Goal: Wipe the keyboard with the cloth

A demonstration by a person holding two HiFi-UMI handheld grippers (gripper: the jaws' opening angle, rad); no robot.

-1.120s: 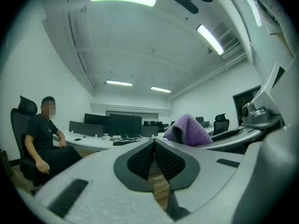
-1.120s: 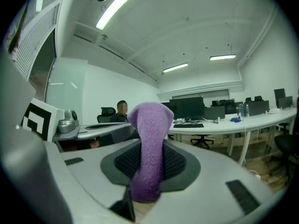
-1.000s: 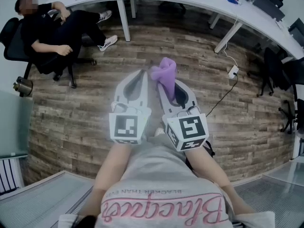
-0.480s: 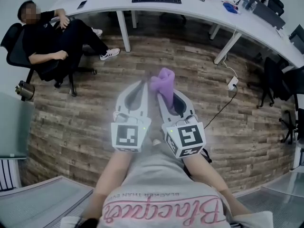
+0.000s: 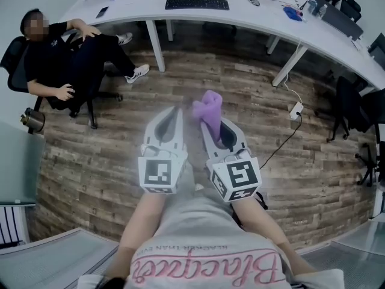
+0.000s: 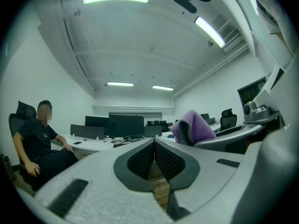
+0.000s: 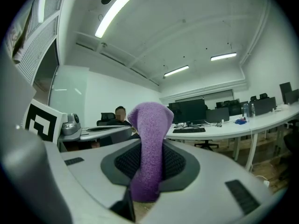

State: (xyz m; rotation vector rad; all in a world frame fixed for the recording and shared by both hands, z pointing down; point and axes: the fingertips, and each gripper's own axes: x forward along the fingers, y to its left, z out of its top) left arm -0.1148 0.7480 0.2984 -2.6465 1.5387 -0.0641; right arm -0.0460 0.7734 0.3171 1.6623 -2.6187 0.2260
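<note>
A black keyboard (image 5: 197,4) lies on the long white desk (image 5: 252,11) at the far end of the room; it also shows as the keyboard (image 7: 188,130) in the right gripper view. My right gripper (image 5: 209,117) is shut on a purple cloth (image 5: 207,106), which sticks up between its jaws as the cloth (image 7: 148,143). My left gripper (image 5: 175,112) is held beside it, shut and holding nothing; the cloth (image 6: 192,127) shows to its right. Both are held out over the wooden floor, well short of the desk.
A person (image 5: 63,50) sits in a black office chair (image 5: 18,56) at the left by the desk's end. Monitors (image 7: 191,110) and small items stand on the desk. Desk legs (image 5: 155,41), a floor socket with cable (image 5: 295,108) and black chairs (image 5: 352,101) at right.
The view has moved towards the desk; the keyboard and desk sit lower in frame. Both grippers keep their pose, the cloth still clamped. The seated person shifted arms and legs.
</note>
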